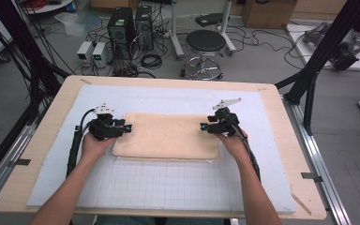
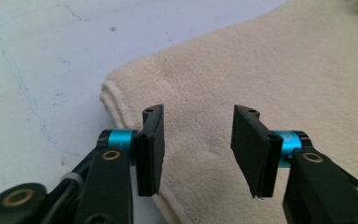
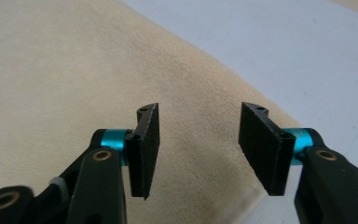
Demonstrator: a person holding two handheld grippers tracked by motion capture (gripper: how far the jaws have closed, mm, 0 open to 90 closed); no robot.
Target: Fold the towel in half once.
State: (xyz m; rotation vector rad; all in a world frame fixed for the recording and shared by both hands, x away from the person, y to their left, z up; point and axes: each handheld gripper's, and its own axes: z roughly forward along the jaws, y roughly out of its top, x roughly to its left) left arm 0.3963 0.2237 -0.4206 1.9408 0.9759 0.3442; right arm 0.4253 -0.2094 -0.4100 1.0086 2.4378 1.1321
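Work surface: I see a pale wooden table (image 1: 47, 140) covered by a light blue-white mat with a faint grid (image 1: 168, 183).
Task item: a cream terry-cloth towel, folded into a flat rectangle (image 1: 168, 136), lies on the mat, towards the middle of the table.
Left gripper (image 1: 127, 127): black two-jaw tongs with teal collars, held at the towel's left end. In the left gripper view (image 2: 198, 149) I read the jaws as released – a clear gap, pads pressing on nothing, the towel's folded corner (image 2: 121, 88) lying below and beyond them.
Right gripper (image 1: 201, 125): same build, at the towel's right end. In the right gripper view (image 3: 198, 149) the jaws stand apart and grip nothing – towel cloth (image 3: 74, 84) lies under them, its edge just beside the right-hand jaw.
Hands: both rest on the mat near the towel's front corners.
Surroundings: a black round stool (image 1: 205, 44) stands on the floor beyond the table.
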